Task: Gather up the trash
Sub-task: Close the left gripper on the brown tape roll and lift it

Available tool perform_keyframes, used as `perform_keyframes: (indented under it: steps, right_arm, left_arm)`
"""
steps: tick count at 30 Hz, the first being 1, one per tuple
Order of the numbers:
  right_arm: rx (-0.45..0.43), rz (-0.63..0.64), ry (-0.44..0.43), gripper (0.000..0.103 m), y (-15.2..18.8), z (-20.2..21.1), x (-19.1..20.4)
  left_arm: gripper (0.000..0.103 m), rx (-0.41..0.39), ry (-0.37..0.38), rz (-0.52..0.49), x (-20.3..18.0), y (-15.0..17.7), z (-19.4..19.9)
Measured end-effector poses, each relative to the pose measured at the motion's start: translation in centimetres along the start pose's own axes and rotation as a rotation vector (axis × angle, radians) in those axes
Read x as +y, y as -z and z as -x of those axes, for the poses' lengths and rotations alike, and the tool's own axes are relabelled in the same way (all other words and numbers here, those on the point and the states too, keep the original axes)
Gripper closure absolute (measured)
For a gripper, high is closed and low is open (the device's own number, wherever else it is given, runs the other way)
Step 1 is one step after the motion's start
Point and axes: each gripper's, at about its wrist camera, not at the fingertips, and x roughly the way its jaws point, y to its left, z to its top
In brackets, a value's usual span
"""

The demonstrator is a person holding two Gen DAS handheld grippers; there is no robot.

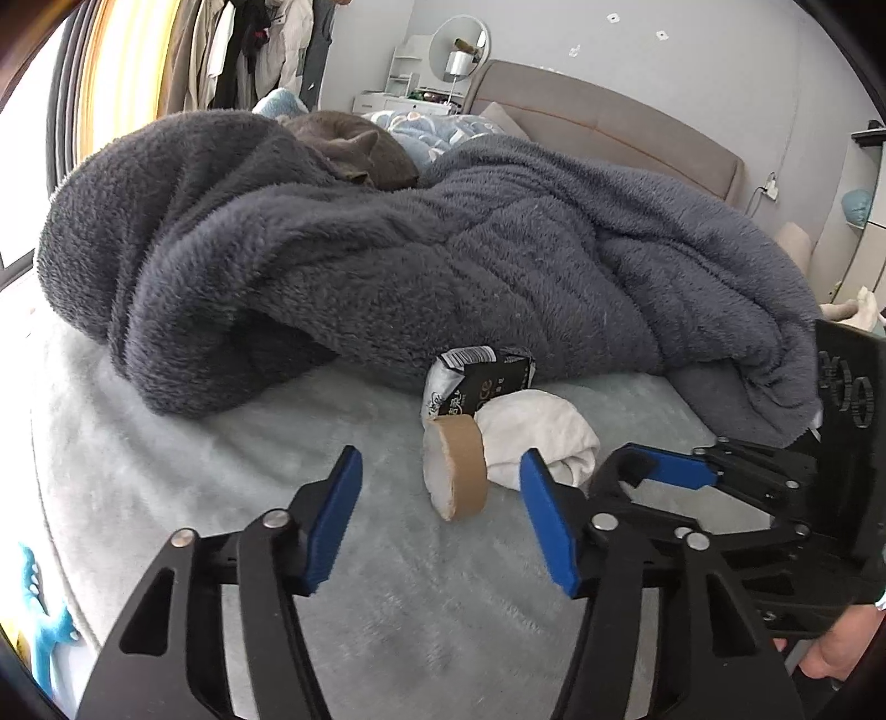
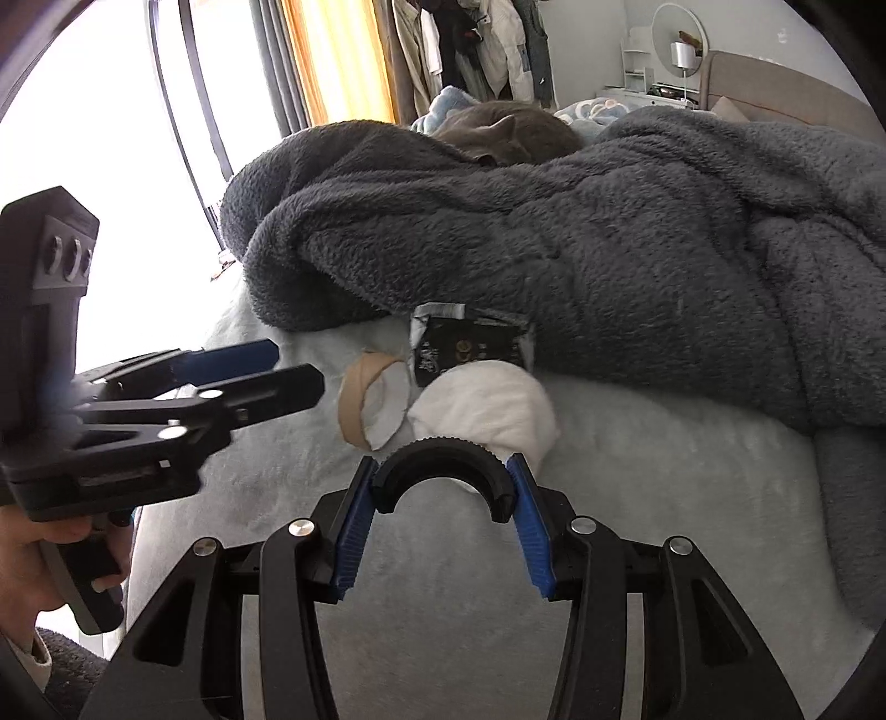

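Observation:
On the pale bed sheet (image 1: 232, 498) lie a cardboard tape ring (image 1: 455, 468), a crumpled white tissue wad (image 1: 540, 437) and a black and silver wrapper (image 1: 476, 382) against the blanket. My left gripper (image 1: 440, 487) is open, its fingers either side of the tape ring, just short of it. It also shows in the right wrist view (image 2: 288, 368). My right gripper (image 2: 443, 487) is shut on a black ridged half-ring piece (image 2: 443, 465), right in front of the tissue wad (image 2: 487, 407). The tape ring (image 2: 368, 401) and wrapper (image 2: 470, 349) lie beyond.
A thick dark grey fleece blanket (image 1: 415, 249) is heaped across the bed behind the trash. A grey cat (image 1: 360, 149) sleeps on top of it. A headboard (image 1: 609, 127) and a vanity with a round mirror (image 1: 459, 50) stand behind; clothes hang at the back left.

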Motion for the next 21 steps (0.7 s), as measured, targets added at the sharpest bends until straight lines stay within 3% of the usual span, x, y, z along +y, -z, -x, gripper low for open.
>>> perform_keyframes:
  steps: [10,15,21]
  right_arm:
    - [-0.011,-0.022,0.011,0.055,0.2,1.3,-2.2]
    - [-0.003,-0.034,0.017,0.055,0.5,1.4,-3.2]
    - [-0.001,-0.041,0.016,0.055,0.5,1.7,-3.6]
  left_arm:
    - [0.058,0.021,-0.037,0.027,-1.2,-0.2,-2.3]
    - [0.073,0.034,-0.048,0.057,-0.9,-0.2,-3.0]
    - [0.082,0.055,-0.039,0.066,-1.3,0.0,-3.8]
